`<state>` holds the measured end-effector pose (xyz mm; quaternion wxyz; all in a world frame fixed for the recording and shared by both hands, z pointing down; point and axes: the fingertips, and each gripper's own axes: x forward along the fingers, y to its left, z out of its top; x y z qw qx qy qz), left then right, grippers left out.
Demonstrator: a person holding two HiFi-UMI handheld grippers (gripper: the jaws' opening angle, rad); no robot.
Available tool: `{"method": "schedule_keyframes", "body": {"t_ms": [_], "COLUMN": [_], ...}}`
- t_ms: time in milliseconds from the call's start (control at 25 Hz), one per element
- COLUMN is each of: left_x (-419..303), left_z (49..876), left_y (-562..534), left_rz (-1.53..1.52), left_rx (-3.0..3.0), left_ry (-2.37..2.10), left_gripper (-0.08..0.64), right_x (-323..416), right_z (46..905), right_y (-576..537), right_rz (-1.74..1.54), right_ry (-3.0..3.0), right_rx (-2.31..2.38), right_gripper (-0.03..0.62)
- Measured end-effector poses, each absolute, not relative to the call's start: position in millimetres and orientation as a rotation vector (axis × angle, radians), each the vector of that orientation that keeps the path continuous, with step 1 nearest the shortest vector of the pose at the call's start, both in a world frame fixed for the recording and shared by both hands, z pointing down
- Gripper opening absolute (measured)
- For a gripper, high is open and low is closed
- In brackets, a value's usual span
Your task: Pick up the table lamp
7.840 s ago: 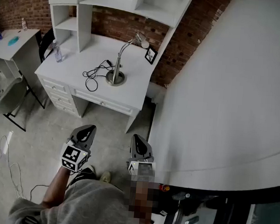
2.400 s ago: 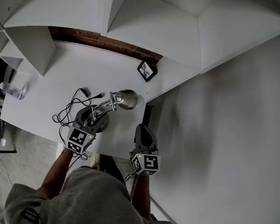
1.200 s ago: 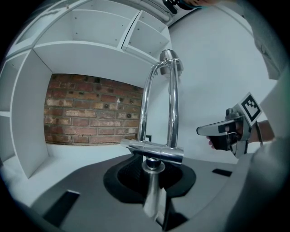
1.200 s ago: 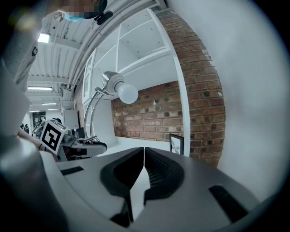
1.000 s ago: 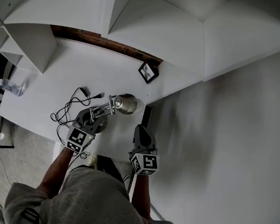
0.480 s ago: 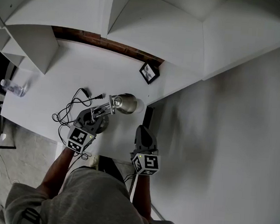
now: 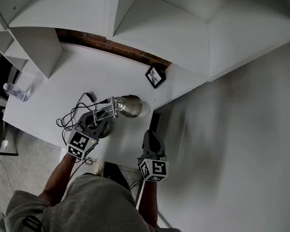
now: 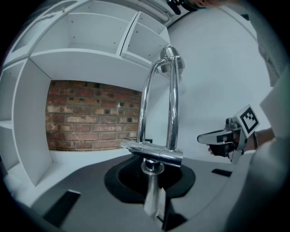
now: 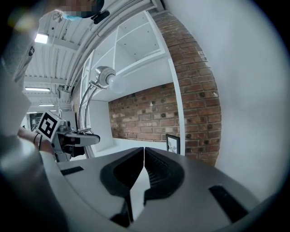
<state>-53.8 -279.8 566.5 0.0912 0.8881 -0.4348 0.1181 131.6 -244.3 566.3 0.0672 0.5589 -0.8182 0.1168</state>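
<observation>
Left gripper (image 7: 95, 125) pinches the table lamp (image 7: 127, 106) low on its thin chrome stem, jaws closed on it; base looks still down on the desk (image 7: 51, 87) near the front edge. Right gripper (image 7: 151, 138) pressed together, holding nothing, well apart from the lamp. Risks: slick stem could twist or slide in the pads since the head hangs off to one side; loose cord (image 7: 66, 123) may drag or snag; a straight lift could knock the head on the shelf (image 7: 158, 23) overhead
</observation>
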Motion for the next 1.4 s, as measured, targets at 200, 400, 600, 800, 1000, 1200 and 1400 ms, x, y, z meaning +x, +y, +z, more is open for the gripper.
{"method": "schedule_keyframes", "body": {"t_ms": [200, 400, 600, 800, 1000, 1200, 1400], "left_x": [-61, -72, -88, -95, -103, -108, -113], "left_z": [543, 526, 524, 518, 515, 513, 517], "left_y": [-276, -262, -244, -223, -200, -174, -149], "left_rz": [0.367, 0.364, 0.344, 0.350, 0.364, 0.347, 0.361], "left_rx": [2.646, 2.639, 2.610, 2.604, 2.603, 2.584, 2.556], "left_ry": [-1.322, -1.352, -1.385, -1.399, -1.426, -1.440, -1.423], "left_gripper": [0.061, 0.061, 0.061, 0.061, 0.061, 0.061, 0.061], "right_x": [131, 129, 125, 125, 122, 120, 119], "right_z": [559, 541, 530, 522, 513, 510, 509], "right_y": [-243, -238, -224, -211, -195, -171, -148], "right_rz": [0.319, 0.260, 0.224, 0.189, 0.156, 0.134, 0.130], "right_ry": [-2.484, -2.506, -2.521, -2.531, -2.549, -2.555, -2.546], "right_rx": [1.700, 1.717, 1.723, 1.734, 1.739, 1.742, 1.742], "right_gripper": [0.023, 0.023, 0.023, 0.023, 0.023, 0.023, 0.023]}}
